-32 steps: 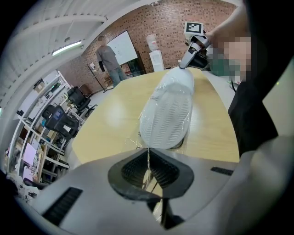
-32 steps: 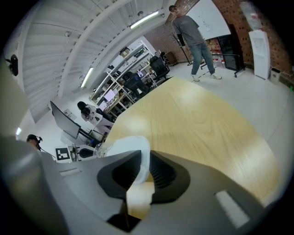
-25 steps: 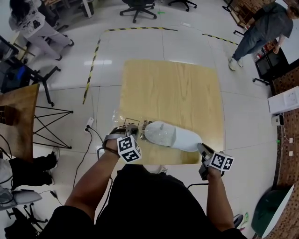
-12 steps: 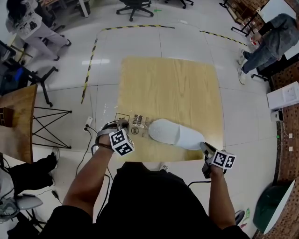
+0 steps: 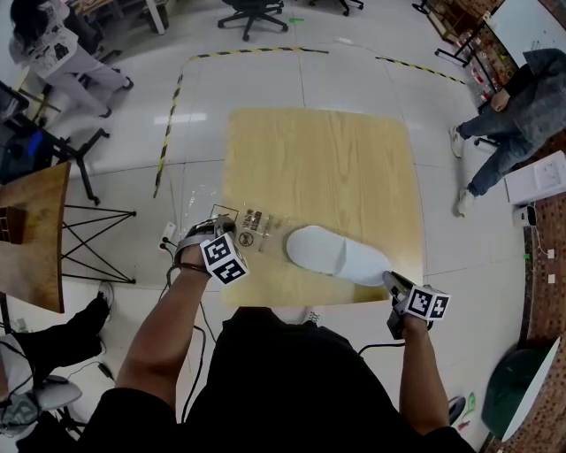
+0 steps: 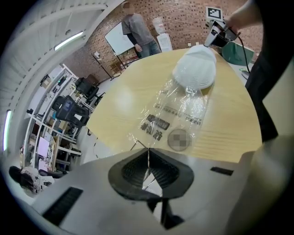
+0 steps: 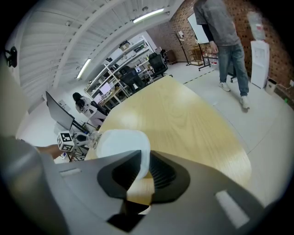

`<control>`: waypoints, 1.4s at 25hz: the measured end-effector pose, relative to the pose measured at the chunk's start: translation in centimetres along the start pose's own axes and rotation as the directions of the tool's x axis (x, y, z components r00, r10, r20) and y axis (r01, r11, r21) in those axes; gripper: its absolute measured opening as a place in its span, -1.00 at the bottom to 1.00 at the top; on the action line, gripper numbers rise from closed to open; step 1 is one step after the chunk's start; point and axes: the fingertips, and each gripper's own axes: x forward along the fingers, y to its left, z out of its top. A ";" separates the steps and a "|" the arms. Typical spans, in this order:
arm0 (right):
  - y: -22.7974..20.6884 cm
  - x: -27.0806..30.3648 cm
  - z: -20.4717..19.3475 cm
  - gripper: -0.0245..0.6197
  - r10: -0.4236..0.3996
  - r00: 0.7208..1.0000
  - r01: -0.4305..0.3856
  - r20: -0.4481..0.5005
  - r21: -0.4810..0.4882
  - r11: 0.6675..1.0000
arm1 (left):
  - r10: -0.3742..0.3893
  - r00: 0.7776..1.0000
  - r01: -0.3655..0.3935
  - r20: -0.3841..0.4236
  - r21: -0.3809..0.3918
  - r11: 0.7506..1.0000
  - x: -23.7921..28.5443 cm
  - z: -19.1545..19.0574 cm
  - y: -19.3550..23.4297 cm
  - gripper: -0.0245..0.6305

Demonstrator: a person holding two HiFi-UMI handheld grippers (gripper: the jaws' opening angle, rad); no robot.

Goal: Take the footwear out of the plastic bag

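A white slipper lies near the front edge of the wooden table. My right gripper is shut on its near end, and the white rim sits between the jaws. A clear printed plastic bag stretches flat to the left of the slipper's toe. My left gripper is shut on the bag's far edge, with thin film pinched between the pads. In the left gripper view the bag runs up to the slipper, whose toe is at the bag's open end.
A person stands at the right and another sits at the upper left. An office chair is beyond the table. A wooden side table and floor cables are at the left; a white box is at the right.
My left gripper has moved left with the bag, drawing it off the slipper so more of the shoe lies bare. The right gripper has kept its hold and shifted slightly right.
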 end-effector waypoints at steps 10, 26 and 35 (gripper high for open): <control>-0.3 -0.3 -0.9 -0.73 -0.004 0.999 0.002 -0.037 -0.052 0.999 | 0.084 0.994 -0.088 -0.071 -0.054 0.995 0.0 -3.1 4.3 -0.89; 4.6 2.7 -2.7 -0.74 0.080 0.992 -0.089 -0.102 -0.087 0.992 | 0.108 0.989 -0.089 0.105 -0.171 0.981 -0.9 8.8 7.4 -0.89; 7.4 5.0 -3.5 -0.74 0.102 0.988 -0.112 -0.112 -0.081 0.990 | -0.011 0.986 0.015 0.164 -0.023 1.000 1.8 17.4 1.2 -0.89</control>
